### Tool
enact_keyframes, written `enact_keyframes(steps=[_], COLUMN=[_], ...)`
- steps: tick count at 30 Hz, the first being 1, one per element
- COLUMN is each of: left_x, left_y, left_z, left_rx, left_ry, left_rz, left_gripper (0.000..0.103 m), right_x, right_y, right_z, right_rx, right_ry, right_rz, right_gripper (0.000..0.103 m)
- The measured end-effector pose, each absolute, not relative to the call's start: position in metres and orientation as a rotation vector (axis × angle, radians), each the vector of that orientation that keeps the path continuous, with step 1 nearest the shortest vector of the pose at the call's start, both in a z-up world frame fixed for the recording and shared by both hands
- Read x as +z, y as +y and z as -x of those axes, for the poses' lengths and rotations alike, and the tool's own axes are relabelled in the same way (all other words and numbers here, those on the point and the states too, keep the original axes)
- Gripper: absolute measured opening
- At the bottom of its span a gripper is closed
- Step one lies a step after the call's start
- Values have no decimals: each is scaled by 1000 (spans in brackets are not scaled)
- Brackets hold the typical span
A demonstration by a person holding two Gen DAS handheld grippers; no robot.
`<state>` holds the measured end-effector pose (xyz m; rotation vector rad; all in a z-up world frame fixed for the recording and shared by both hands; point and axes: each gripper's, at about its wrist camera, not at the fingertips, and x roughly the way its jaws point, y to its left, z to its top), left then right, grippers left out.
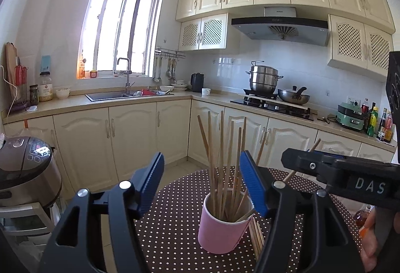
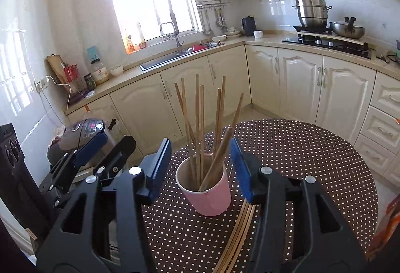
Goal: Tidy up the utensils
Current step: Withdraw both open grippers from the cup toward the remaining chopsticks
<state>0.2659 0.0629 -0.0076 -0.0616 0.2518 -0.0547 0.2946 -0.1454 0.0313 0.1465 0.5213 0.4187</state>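
Chopsticks [image 2: 198, 123] stand in the pink cup [image 2: 208, 194] mid-table, both tools [image 1: 201, 185] [image 2: 201, 169] wide apart, gripping nothing.

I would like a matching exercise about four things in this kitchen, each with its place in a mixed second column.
1. cup
2. steamer pot
3. loose chopsticks
4. kettle

a. flat on the table beside the cup
b. on the stove
c. on the counter, in the corner
d. upright on the dotted table, chopsticks inside

Pairs: 1-d, 2-b, 3-a, 4-c
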Motion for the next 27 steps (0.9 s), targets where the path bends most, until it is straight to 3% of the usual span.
enact_keyframes(steps=[16, 27], left_x=[0, -45], left_y=[23, -6], left_z=[-242, -253], left_rx=[-114, -173], left_ry=[250, 403], left_rz=[-9, -68], left_gripper=[63, 63], right_x=[34, 0], right_y=[-194, -221], right_z=[-259, -257], right_rx=[356, 312], right_ry=[455, 499], right_rz=[-148, -162], right_gripper=[63, 64])
